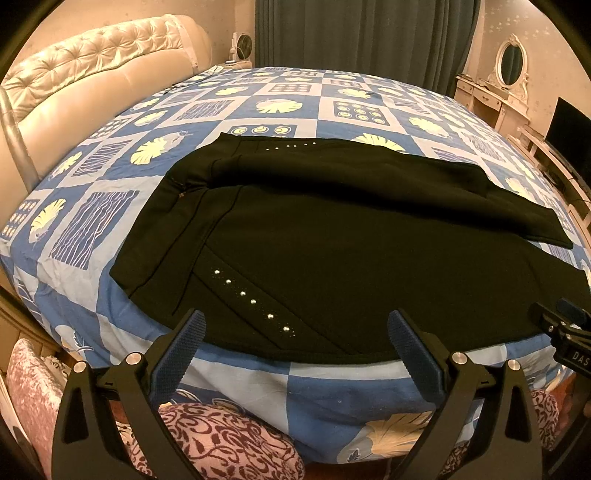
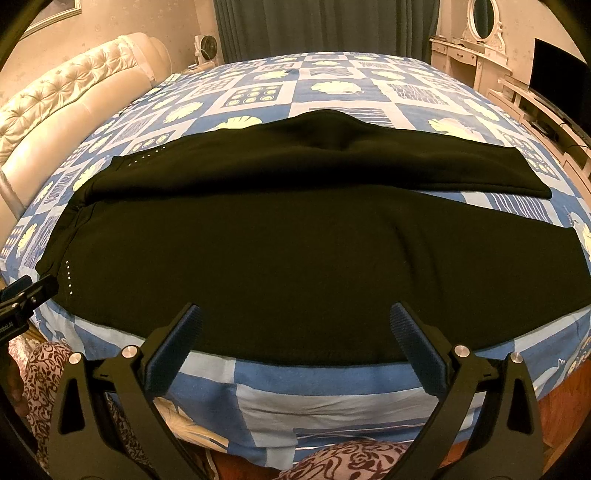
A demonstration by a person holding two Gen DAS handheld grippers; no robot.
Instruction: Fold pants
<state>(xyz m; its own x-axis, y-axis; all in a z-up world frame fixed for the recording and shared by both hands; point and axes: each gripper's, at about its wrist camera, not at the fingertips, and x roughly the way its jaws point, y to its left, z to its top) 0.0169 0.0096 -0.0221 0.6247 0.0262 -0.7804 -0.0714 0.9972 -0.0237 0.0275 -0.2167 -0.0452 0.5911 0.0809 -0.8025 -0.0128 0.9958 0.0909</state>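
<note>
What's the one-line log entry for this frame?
pants: spread flat on bed, unfolded | left gripper: open, at near edge | right gripper: open, at near edge

The place was a home bedroom. A wide bed (image 1: 110,177) wore a blue-and-white patchwork bedspread and had a cream tufted headboard (image 1: 96,74). Dark curtains (image 1: 362,33) hung behind it, beside a white dressing table (image 1: 491,99) with an oval mirror (image 1: 511,61). A black screen (image 2: 557,70) stood on a low cabinet.
</note>
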